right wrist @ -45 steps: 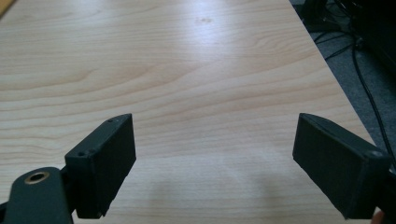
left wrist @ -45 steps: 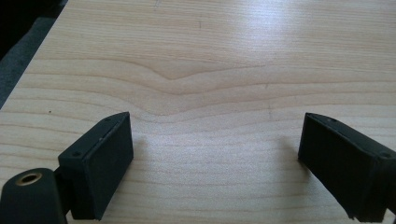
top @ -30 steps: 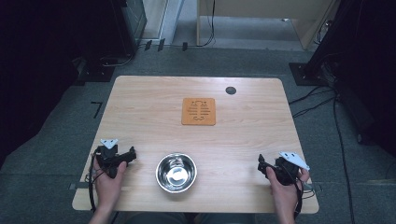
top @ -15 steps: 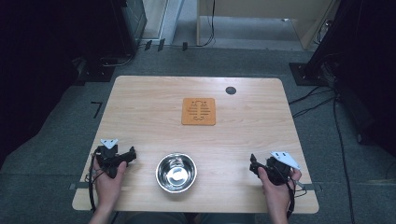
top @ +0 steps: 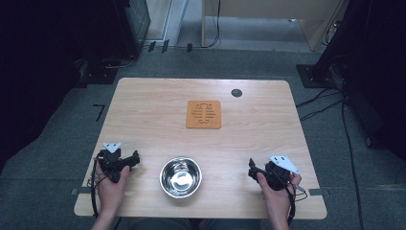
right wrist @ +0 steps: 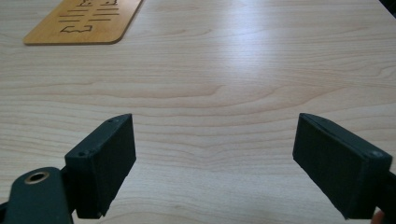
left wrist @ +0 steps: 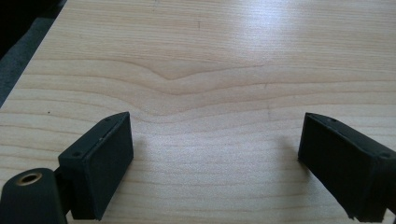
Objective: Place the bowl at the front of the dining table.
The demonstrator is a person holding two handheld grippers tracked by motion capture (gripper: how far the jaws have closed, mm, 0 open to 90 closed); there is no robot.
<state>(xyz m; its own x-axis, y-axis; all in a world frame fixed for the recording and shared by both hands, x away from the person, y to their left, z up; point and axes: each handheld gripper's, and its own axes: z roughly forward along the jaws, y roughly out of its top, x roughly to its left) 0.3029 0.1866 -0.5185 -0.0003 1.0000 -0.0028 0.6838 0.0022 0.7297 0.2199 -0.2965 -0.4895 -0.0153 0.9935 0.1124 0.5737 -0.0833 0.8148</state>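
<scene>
A pale wooden table (top: 143, 115) occupies the centre of the high view, set on a grey carpeted floor (top: 57, 158) with black cables (top: 330, 103) trailing at the right of the frame. Just below the table's centre, close to its lower edge, stands a shiny metal bowl (top: 180, 177), upright and touched by neither tool. Above the bowl, near the middle of the table, lies a flat orange-brown mat (top: 204, 114) with cut-out slots; its corner also appears at the upper left of the right gripper view (right wrist: 81, 21). A small dark round disc (top: 236, 92) sits toward the upper right of the tabletop. At the lower left of the frame the left gripper (top: 125, 162) rests in the person's hand, well apart from the bowl; its jaws are spread wide over bare wood (left wrist: 212, 154). At the lower right the right gripper (top: 256, 171) is held likewise, jaws spread wide with nothing between them (right wrist: 215, 158).
</scene>
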